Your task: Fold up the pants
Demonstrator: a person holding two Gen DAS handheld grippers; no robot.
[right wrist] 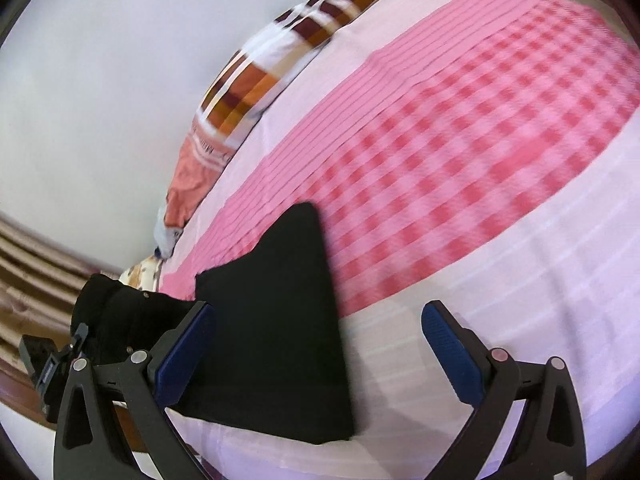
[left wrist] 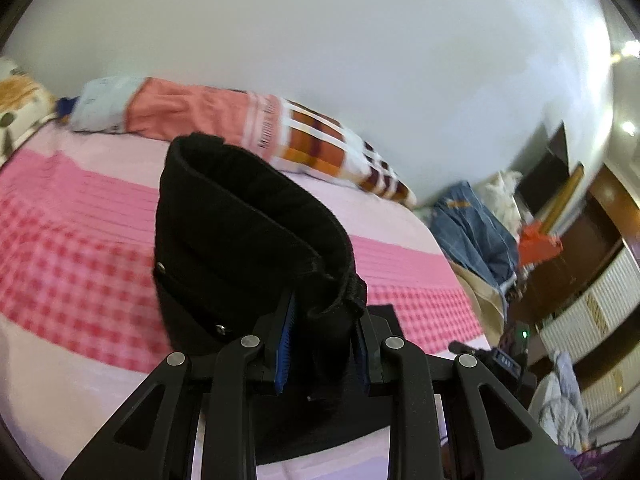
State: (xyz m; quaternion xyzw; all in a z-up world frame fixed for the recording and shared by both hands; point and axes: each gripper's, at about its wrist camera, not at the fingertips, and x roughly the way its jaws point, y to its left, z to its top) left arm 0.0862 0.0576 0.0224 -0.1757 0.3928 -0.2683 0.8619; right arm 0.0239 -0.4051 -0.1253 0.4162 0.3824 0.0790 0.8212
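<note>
The black pants [left wrist: 248, 232] lie on a pink checked bed sheet [left wrist: 80, 240]. In the left wrist view my left gripper [left wrist: 324, 344] is shut on the waistband end and holds it lifted off the bed, with two metal studs showing. In the right wrist view the folded black legs [right wrist: 280, 320] lie flat on the sheet [right wrist: 460, 152]. My right gripper [right wrist: 316, 344] is open and empty just above them, its left finger [right wrist: 184, 352] over the cloth and its right finger [right wrist: 452, 356] over bare sheet. The left gripper's body [right wrist: 44, 364] shows at the far left, holding the raised waistband [right wrist: 116, 312].
A rolled orange, white and brown blanket [left wrist: 280, 136] lies along the far bed edge by the white wall; it also shows in the right wrist view [right wrist: 256, 80]. Jeans [left wrist: 472, 232] and other clothes are heaped beside the bed on the right, near wooden furniture.
</note>
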